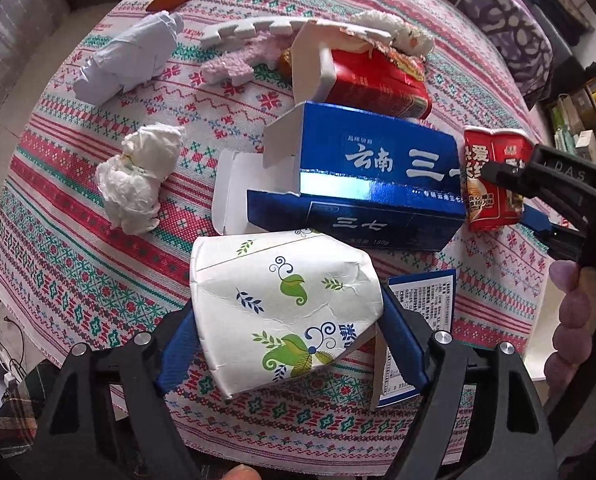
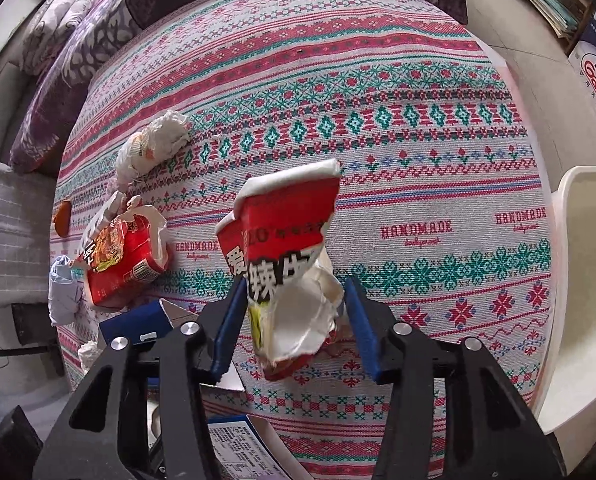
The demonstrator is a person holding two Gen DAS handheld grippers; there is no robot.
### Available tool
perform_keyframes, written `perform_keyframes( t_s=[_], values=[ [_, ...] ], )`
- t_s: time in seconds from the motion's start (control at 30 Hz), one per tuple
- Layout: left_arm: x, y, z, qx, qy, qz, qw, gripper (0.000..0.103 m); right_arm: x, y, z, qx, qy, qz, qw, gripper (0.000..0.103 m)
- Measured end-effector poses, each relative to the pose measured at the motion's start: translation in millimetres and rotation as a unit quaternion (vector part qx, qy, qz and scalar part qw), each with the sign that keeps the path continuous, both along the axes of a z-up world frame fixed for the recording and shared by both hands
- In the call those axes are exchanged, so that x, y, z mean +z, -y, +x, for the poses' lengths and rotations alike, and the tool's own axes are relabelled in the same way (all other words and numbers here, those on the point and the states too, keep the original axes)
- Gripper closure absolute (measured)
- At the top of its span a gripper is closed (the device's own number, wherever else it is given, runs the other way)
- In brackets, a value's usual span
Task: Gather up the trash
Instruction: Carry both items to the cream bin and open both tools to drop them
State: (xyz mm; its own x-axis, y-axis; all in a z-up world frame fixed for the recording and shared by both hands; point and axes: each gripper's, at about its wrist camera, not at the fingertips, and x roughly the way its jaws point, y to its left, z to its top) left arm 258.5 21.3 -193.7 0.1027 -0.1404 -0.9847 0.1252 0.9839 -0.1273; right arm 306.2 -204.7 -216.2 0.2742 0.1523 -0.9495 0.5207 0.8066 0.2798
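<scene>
Both grippers downward, fingers around trash.

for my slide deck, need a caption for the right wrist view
Right hand-held gripper straddles a crushed red noodle cup on the patterned tablecloth.

Each camera sat on its own gripper, looking along the fingers. The left wrist view faced almost straight down, close over the patterned tablecloth. The right wrist view tilted steeply down, equally near. Both shared the cloth, the blue box and the crushed red cup.
</scene>
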Motion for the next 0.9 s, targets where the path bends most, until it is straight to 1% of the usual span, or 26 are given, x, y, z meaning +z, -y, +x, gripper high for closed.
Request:
perform_keyframes(
  t_s=[0.1,0.17,0.23,0.33,0.37,0.4,0.43,0.47,0.6,0.73,0.9],
  values=[
    [17,0,11,0.001,0.012,-0.017,0.9998,0.024,10,2,-7,-0.005,0.01,-0.01,1.0,0.059],
    [27,-3,12,-0.001,0.017,-0.032,0.9994,0.024,19,3,-14,-0.01,0.021,-0.016,1.0,0.06],
    [35,-3,13,-0.003,0.027,-0.037,0.9989,0.024,27,7,-20,-0.016,0.033,-0.015,0.999,0.06],
    [49,-8,10,-0.002,0.049,-0.037,0.9981,0.024,40,13,-32,-0.026,0.051,-0.015,0.998,0.06],
    [52,-4,9,-0.001,0.058,-0.036,0.9977,0.024,43,14,-34,-0.03,0.056,-0.015,0.998,0.06],
    [55,-5,2,-0.001,0.067,-0.034,0.9972,0.024,46,13,-34,-0.032,0.062,-0.016,0.997,0.06],
    [59,-6,1,0.0,0.078,-0.033,0.9965,0.024,50,17,-43,-0.035,0.067,-0.017,0.997,0.06],
    [59,-6,-7,0.001,0.089,-0.029,0.9956,0.024,54,18,-45,-0.037,0.072,-0.018,0.997,0.06],
    [69,1,-11,0.007,0.131,-0.017,0.9912,0.024,67,29,-58,-0.051,0.09,-0.026,0.994,0.06],
    [75,11,-11,0.006,0.152,-0.014,0.9883,0.024,77,46,-74,-0.073,0.103,-0.031,0.992,0.06],
    [79,33,-13,-0.007,0.173,-0.013,0.9848,0.024,88,77,-97,-0.112,0.113,-0.039,0.986,0.059]
  ],
)
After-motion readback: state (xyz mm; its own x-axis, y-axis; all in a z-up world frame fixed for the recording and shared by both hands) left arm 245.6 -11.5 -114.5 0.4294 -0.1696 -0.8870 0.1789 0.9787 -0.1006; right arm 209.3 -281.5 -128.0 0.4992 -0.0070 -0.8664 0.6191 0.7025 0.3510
